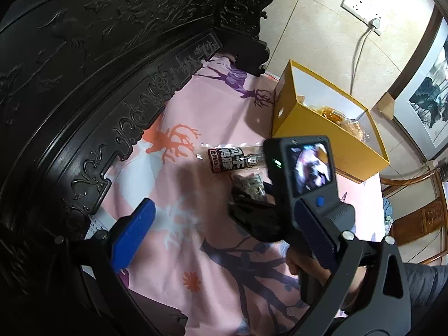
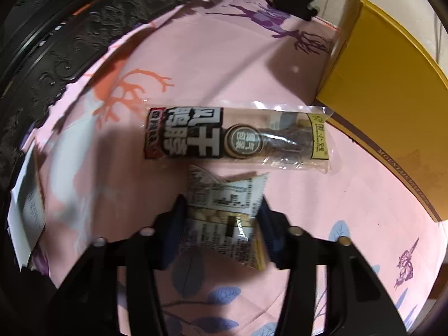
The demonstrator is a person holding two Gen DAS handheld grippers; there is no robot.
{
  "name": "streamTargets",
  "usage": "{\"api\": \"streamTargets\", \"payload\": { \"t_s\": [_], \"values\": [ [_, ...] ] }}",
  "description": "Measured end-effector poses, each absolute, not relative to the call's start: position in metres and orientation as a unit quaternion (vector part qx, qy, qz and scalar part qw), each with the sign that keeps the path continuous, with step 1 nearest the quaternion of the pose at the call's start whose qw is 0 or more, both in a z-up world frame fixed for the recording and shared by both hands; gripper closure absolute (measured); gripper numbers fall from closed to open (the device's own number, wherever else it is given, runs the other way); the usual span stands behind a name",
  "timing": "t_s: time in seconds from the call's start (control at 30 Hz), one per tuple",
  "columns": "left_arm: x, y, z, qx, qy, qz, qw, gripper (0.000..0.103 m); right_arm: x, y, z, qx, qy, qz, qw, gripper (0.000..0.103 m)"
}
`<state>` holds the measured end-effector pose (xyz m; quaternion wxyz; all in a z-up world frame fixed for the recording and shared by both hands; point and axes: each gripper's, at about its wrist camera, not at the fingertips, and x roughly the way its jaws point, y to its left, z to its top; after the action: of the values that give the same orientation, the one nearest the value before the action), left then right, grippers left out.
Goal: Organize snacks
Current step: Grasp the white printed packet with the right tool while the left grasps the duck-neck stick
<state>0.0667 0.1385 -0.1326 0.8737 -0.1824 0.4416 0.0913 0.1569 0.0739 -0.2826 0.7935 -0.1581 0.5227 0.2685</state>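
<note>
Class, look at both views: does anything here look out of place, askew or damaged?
Nothing looks damaged. Two snack packets, the long one and a small one between the right gripper's fingers, lie outside the yellow box.

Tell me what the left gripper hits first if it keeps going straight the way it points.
Probably the pink sheet: nothing lies between the open left gripper's fingers. The snack packets and the right gripper sit just right of that line, though depth is unclear.

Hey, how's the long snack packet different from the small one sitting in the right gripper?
The long snack packet lies free on the pink sheet; the small packet sits between the right gripper's fingers. The long one has bold dark lettering and a dark strip inside; the small one shows fine print and pale round pieces. Both are sealed and outside the yellow box.
</note>
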Motion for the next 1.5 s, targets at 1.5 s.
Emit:
{"api": "streamTargets", "payload": {
  "t_s": [1.5],
  "values": [
    [0.228, 0.076, -0.271, 0.025, 0.592, -0.019, 0.805, 0.005, 0.149, -0.127, -0.271, 0.064, 0.555, 0.236, 0.795, 0.06]
  ]
}}
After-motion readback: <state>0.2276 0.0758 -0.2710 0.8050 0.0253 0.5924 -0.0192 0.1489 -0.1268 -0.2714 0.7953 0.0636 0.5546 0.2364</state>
